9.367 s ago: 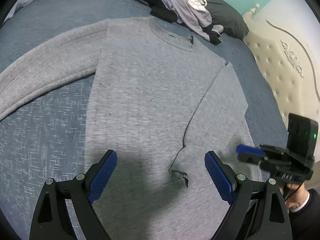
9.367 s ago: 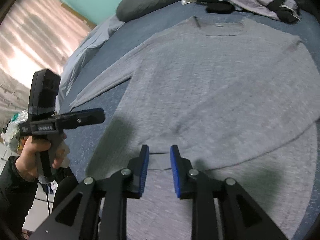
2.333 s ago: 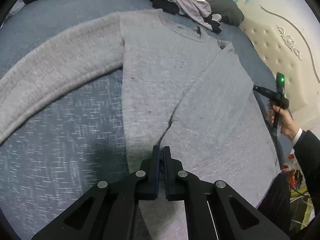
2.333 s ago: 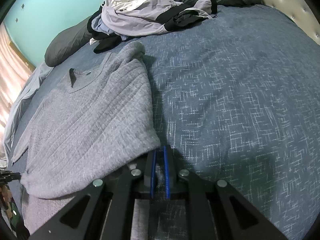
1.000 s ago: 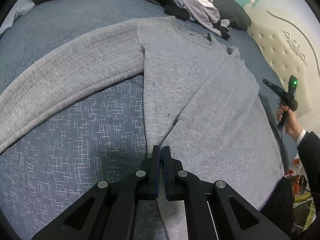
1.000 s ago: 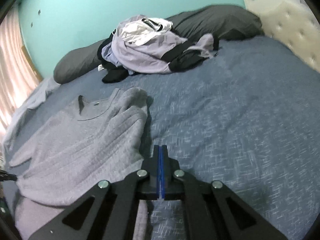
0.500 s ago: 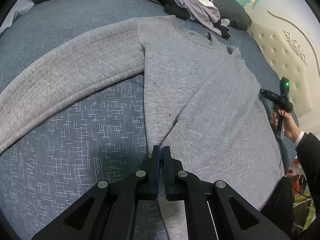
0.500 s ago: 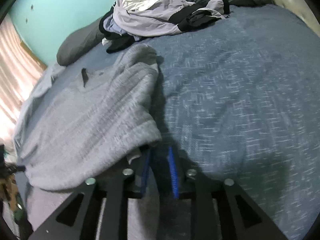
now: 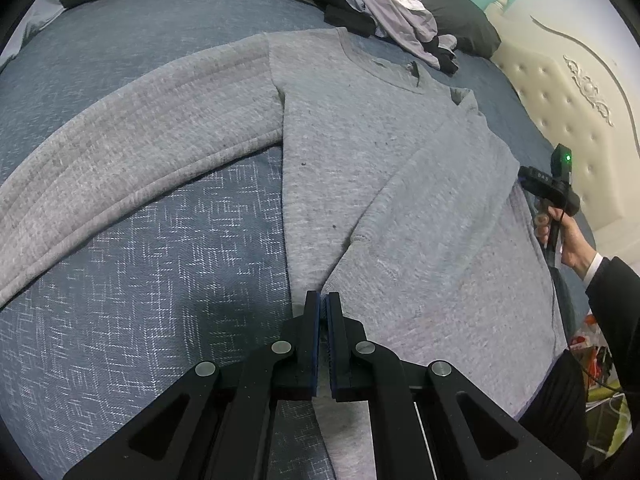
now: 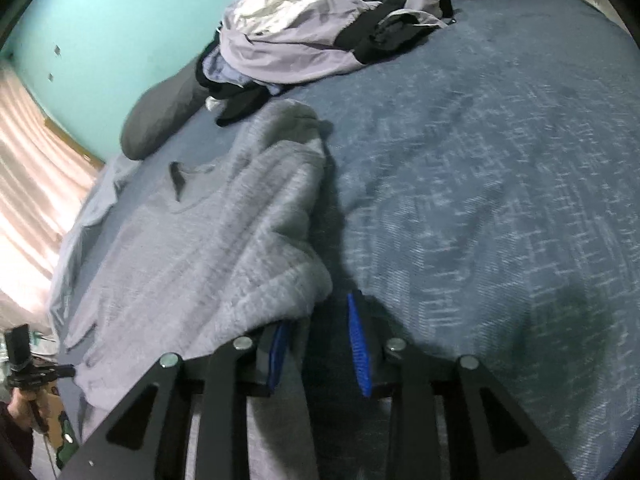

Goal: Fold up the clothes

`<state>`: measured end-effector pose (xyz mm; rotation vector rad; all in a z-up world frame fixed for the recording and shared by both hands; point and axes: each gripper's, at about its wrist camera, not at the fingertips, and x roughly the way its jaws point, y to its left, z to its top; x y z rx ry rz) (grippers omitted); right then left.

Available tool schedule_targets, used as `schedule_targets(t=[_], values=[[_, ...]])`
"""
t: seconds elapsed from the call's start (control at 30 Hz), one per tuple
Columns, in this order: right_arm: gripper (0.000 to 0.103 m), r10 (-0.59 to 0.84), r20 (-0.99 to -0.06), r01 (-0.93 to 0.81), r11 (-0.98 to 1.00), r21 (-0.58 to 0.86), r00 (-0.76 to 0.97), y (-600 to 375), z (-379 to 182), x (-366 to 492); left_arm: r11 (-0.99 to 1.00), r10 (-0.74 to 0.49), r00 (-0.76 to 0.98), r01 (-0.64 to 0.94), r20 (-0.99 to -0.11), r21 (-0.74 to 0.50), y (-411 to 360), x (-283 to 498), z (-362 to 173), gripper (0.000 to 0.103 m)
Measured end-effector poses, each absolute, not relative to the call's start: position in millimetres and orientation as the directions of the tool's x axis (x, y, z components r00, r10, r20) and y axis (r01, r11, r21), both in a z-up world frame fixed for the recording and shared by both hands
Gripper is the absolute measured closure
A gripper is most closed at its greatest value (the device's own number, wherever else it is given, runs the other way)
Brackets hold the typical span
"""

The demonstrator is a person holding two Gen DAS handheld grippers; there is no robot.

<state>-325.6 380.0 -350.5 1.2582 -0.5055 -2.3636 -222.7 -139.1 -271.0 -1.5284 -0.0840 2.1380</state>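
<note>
On the blue bed (image 9: 132, 288) the grey sweater (image 9: 360, 152) is laid flat below the clothes heap (image 9: 372, 4), one sleeve spread out leftward, the other folded across the body. The left tool (image 9: 323, 312) is shut on nothing at the hem. The right tool (image 10: 320, 332), its jaws just opened, is seen parted beside the folded edge, which may be dragged askew. No containers are seen.

Sweater (image 9: 360, 152): heather grey, dark flecks. Bedspread (image 9: 180, 260) under sweater: dk blue w/ white crosshatch. Clothes pile (image 10: 296, 36) beyond sweater collar: lilac, white, black. Pillows (image 10: 160, 116) by pile: charcoal. Wall (image 10: 120, 20) behind pile: teal. Headboard (image 9: 568, 120) right of sweater: cream, tufted. Gripper pads (image 10: 356, 340): blue on black.
</note>
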Motion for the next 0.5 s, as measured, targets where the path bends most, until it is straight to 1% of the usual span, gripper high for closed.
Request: schedule_targets(t=[0.23,0.37,0.5], values=[[0.075,-0.522,-0.658,0.203,-0.841,0.501,-0.543,385.5,-341.0,-316.5,-0.867,0.436,-0.235,-0.368,-0.869,-0.336,-138.9,-221.8,-271.9,0.1],[0.075,-0.519,-0.66,0.204,-0.844,0.496,-0.543,391.0,-339.2,-314.2,-0.868,0.435,-0.237,-0.369,-0.869,-0.334,-139.4,-221.7,-270.9,0.1],[0.075,-0.542,-0.632,0.222,-0.828,0.515,-0.553,394.1,-334.6,-310.9,-0.868,0.436,-0.237,-0.366,-0.868,-0.335,-139.7,-220.8,-270.7,0.1]])
